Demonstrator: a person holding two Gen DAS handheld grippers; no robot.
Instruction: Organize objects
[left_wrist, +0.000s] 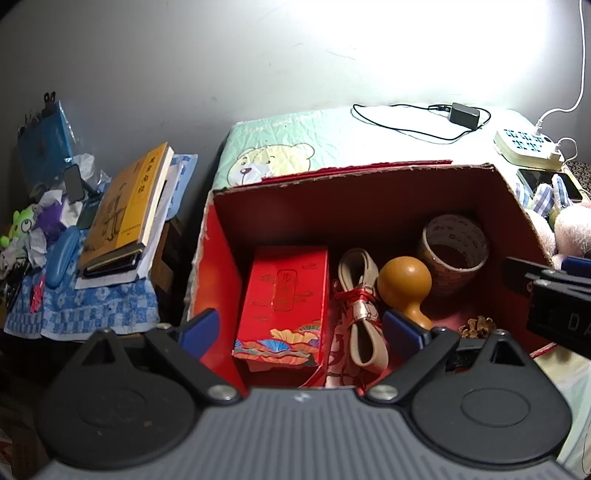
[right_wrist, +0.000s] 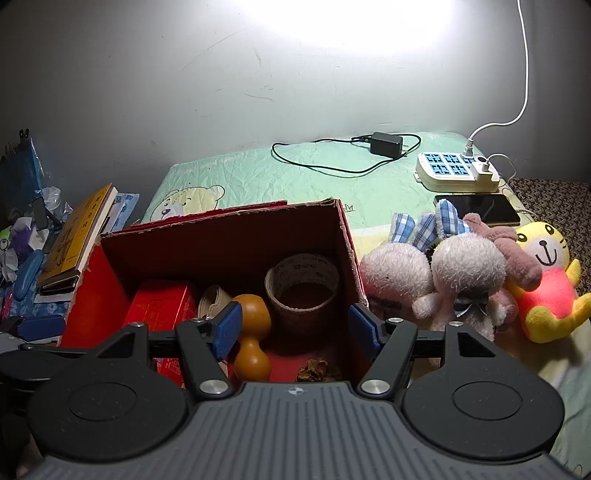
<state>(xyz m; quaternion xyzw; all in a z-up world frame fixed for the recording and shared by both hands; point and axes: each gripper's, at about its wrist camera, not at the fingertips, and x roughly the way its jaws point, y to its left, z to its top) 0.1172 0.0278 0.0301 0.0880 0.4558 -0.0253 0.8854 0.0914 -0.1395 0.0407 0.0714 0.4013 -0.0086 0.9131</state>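
Note:
An open red cardboard box (left_wrist: 369, 192) (right_wrist: 229, 229) stands on the bed. Inside lie a red gift carton (left_wrist: 286, 306) (right_wrist: 162, 306), a beige strap tied with red string (left_wrist: 360, 291), an orange gourd (left_wrist: 404, 286) (right_wrist: 253, 332), a tape roll (left_wrist: 454, 247) (right_wrist: 303, 284) and a pine cone (left_wrist: 476, 326) (right_wrist: 314, 371). My left gripper (left_wrist: 301, 326) hangs open above the box's near side, nothing between its blue pads. Over the box's right half my right gripper (right_wrist: 295, 326) stands open and holds nothing; its right pad (right_wrist: 364, 326) is near the box wall.
Plush toys (right_wrist: 465, 273) and a yellow plush (right_wrist: 546, 291) lie right of the box. Behind them are a phone (right_wrist: 480, 208), a power strip (right_wrist: 456, 171) and a black adapter (right_wrist: 386, 144). A cluttered side table with books (left_wrist: 125, 210) stands to the left.

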